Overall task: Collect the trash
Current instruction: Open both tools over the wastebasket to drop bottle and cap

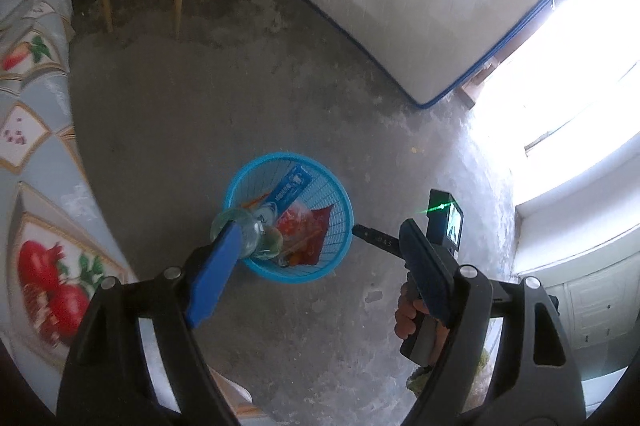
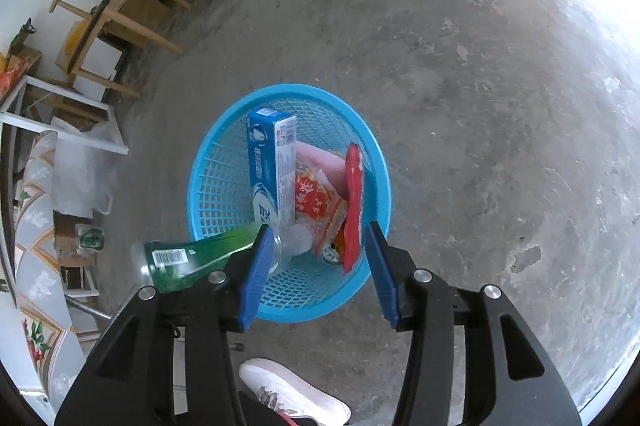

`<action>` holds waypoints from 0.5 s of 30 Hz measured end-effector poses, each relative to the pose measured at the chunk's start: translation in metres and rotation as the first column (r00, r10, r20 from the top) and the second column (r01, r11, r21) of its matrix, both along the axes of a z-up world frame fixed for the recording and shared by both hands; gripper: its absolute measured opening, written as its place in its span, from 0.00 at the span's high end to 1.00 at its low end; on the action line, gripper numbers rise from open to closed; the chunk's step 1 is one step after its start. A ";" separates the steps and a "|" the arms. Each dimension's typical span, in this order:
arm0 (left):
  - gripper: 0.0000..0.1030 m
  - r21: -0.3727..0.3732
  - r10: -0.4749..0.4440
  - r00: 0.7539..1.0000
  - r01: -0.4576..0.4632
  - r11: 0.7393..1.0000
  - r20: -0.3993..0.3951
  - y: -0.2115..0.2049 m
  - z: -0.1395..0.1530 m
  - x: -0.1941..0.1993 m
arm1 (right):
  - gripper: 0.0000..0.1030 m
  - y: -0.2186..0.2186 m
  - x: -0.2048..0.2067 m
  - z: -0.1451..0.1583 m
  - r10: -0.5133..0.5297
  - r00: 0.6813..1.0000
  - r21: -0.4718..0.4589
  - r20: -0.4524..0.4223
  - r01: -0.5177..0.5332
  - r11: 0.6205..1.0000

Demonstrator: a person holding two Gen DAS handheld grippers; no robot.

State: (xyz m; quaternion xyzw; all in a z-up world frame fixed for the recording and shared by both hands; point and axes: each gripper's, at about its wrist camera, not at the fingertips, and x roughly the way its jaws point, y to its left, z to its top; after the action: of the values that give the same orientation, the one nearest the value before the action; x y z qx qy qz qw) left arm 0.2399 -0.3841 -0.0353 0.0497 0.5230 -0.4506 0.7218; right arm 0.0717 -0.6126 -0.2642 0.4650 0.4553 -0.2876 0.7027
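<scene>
Basket (image 2: 224,186) of blue plastic mesh, standing on the bare concrete floor (image 2: 460,66) and viewed from above by both wrist cameras. Inside it a blue-and-white toothpaste carton (image 2: 266,166) leans upright against the wall, beside red snack wrappers (image 2: 320,202). A clear bottle with a green label (image 2: 180,260) lies tilted across the near-left rim, its neck end inside the basket and its base outside. Right claw (image 2: 316,266) hangs over the near rim, blue pads spread; the bottle passes behind the left pad, and nothing is pinched. Left claw (image 1: 324,266) is also spread wide, holding nothing; in its view the bottle (image 1: 248,238) shows just past the left pad, and a hand (image 1: 412,314) grips the other tool's handle at right. A white shoe (image 2: 292,394) appears at the lower edge, and wooden chairs (image 2: 112,10) stand well apart.
</scene>
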 end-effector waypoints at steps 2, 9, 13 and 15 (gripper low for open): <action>0.25 -0.013 0.010 1.000 -0.010 1.000 0.022 0.012 0.009 -0.004 | 0.54 0.006 -0.005 0.003 0.007 1.000 -0.002 0.006 -0.007 1.000; 0.25 -0.077 0.019 0.996 -0.013 0.997 0.082 0.050 0.045 -0.024 | 0.54 0.028 -0.023 0.025 0.016 0.999 -0.011 0.046 -0.015 1.000; 0.23 -0.121 0.034 0.985 -0.013 0.993 0.169 0.089 0.070 -0.045 | 0.54 0.049 -0.034 0.054 0.049 0.996 -0.059 0.076 -0.044 0.997; 0.20 -0.149 0.076 0.973 -0.044 0.988 0.218 0.116 0.083 -0.056 | 0.47 0.068 -0.041 0.080 0.090 0.991 -0.112 0.103 -0.079 0.991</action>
State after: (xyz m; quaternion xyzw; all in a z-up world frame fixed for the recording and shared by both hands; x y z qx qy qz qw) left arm 0.1836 -0.2682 0.0475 0.0322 0.4064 -0.4564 0.7909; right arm 0.0309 -0.5448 -0.1840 0.4216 0.4201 -0.2561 0.7617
